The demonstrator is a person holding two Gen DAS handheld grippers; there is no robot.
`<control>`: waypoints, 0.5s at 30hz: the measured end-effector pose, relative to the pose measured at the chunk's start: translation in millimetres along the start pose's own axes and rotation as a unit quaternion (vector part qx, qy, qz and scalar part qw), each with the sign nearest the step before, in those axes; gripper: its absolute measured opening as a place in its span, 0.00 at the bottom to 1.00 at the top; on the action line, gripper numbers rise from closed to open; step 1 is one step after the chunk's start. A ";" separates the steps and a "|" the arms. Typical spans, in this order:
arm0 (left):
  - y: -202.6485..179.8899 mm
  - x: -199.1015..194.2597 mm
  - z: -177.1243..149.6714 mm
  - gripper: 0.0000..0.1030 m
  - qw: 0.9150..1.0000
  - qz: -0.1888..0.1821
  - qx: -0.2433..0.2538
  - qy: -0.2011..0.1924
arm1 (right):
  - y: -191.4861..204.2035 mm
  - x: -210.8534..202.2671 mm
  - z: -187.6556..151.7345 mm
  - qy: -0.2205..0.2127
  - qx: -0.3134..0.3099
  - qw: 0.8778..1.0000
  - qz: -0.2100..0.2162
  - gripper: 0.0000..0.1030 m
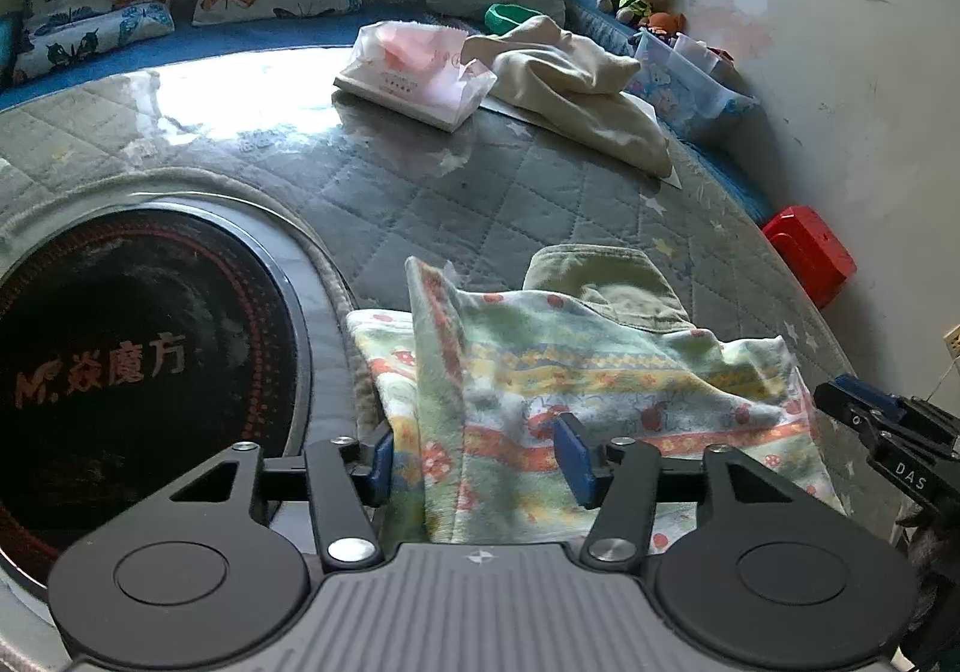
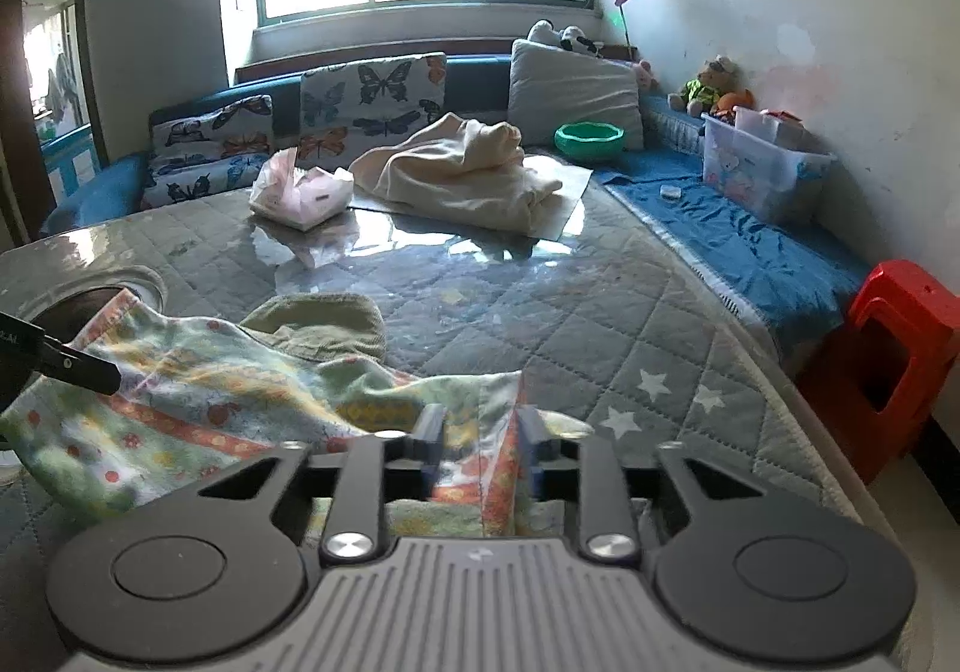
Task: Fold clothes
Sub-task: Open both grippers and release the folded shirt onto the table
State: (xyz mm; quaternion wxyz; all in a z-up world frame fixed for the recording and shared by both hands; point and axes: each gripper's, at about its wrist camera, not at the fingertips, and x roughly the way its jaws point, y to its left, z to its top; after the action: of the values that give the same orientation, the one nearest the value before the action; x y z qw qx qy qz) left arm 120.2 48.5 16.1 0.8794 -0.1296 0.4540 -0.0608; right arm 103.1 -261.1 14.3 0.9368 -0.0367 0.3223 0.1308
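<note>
A patterned cloth [image 1: 576, 372] with orange stripes and red dots lies rumpled on the quilted grey table [image 1: 480, 192]. It partly covers an olive-green garment [image 1: 606, 282]. My left gripper [image 1: 477, 462] is open wide at the cloth's near edge, and a raised fold runs between its blue pads. At the cloth's right corner my right gripper [image 2: 480, 450] has its jaws drawn partway in. A gap still shows, with a standing fold of the cloth [image 2: 240, 396] in it, and its fingers look blurred. The left wrist view shows the right gripper [image 1: 870, 414] at the far right edge.
A round black cooktop [image 1: 138, 372] is set into the table at the left. Farther back lie a cream cloth [image 2: 462, 174] and a tissue pack [image 2: 300, 192]. A green bowl [image 2: 588, 141], a plastic box [image 2: 762, 174] and butterfly pillows sit on the blue bench. A red stool [image 2: 888, 360] stands at the right.
</note>
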 end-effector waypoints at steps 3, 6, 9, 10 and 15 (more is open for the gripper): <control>-0.2 -3.6 -0.3 0.57 1.000 0.009 0.008 -0.003 | 3.7 -4.4 2.6 -0.007 -0.004 1.000 0.003 0.39; 0.8 -8.3 -0.7 0.57 1.000 0.020 0.015 -0.008 | 10.4 -6.3 2.2 -0.009 -0.010 1.000 0.008 0.53; 2.5 -12.3 -1.2 0.57 0.999 0.036 0.024 -0.014 | 18.9 -5.6 -1.3 -0.007 -0.017 1.000 0.017 0.57; 3.0 -13.4 -1.8 0.57 0.999 0.042 0.027 -0.015 | 21.7 -5.3 -2.4 -0.006 -0.020 1.000 0.019 0.60; 6.2 -13.7 -10.1 0.56 0.998 0.051 0.046 -0.014 | 35.8 -4.0 -8.3 -0.002 -0.031 0.999 0.033 0.70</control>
State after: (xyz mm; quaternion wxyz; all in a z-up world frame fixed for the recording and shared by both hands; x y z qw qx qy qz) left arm 104.0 55.8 19.5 0.8927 -0.0668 0.4444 -0.0352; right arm 85.5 -228.7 10.8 0.9310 -0.0550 0.3172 0.1720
